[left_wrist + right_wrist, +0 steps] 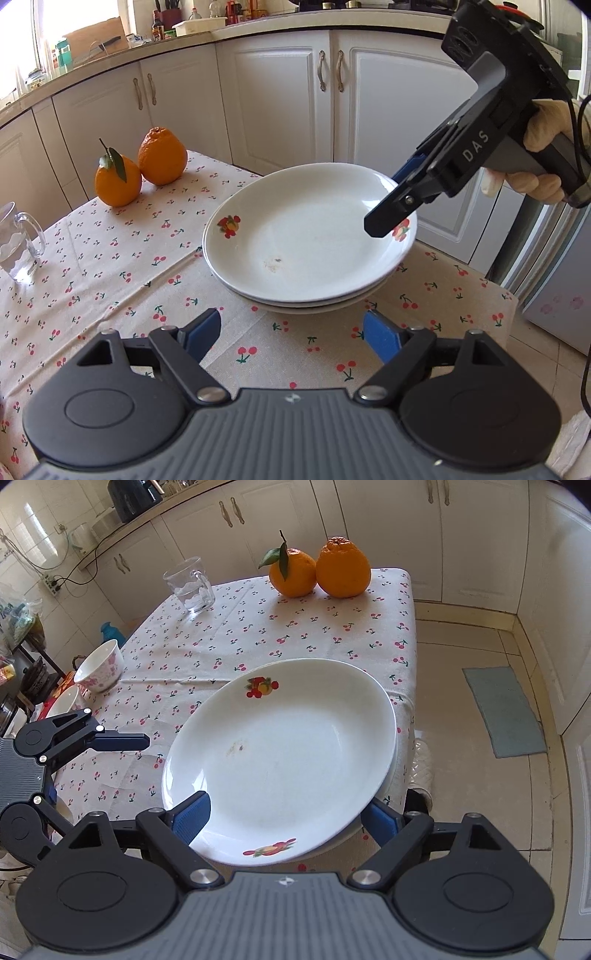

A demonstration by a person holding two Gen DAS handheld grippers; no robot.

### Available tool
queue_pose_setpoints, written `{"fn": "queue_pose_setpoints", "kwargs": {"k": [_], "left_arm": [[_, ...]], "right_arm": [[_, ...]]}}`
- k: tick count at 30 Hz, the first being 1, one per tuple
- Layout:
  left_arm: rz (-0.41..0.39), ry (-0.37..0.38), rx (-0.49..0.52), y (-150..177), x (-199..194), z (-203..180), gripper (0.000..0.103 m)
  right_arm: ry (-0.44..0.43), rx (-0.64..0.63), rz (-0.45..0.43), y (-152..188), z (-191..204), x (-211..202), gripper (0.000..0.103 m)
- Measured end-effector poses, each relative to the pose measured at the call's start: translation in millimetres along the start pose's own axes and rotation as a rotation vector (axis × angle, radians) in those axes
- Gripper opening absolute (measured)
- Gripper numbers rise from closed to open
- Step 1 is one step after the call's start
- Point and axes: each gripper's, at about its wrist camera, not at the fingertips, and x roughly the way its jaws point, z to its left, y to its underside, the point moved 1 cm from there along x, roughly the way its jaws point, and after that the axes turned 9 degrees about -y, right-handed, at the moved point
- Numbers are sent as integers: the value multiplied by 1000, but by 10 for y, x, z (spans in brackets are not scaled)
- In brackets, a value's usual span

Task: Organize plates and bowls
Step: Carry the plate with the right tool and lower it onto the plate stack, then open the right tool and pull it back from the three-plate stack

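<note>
A stack of white plates with fruit prints (306, 236) sits at the table's right edge, also in the right wrist view (280, 753). My right gripper (288, 821) is open, its blue pads (192, 818) straddling the near rim of the top plate; one finger lies over the rim and one under, not closed on it. From the left wrist view the right gripper (397, 201) reaches in over the plate's right rim. My left gripper (291, 334) is open and empty, just short of the stack. A floral bowl (100, 666) and another white dish (64, 701) sit at the table's left edge.
Two oranges (142, 171) stand at the far corner of the cherry-print tablecloth (110, 280). A glass mug (18, 243) stands at the left. White cabinets (277, 99) are behind. The table edge and tiled floor with a mat (502, 709) lie to the right.
</note>
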Motion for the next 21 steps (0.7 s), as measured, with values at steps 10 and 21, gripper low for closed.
{"fn": "queue_pose_setpoints", "kwargs": {"k": [10,21], "left_arm": [[-19,-11,-12,90,-133,15,88],[-74,-55,-64,250,-457,142,93]], "right_arm": [[61,-15,27,53,74,51,94],[137,-141,-55,113,587,-43,103]]}}
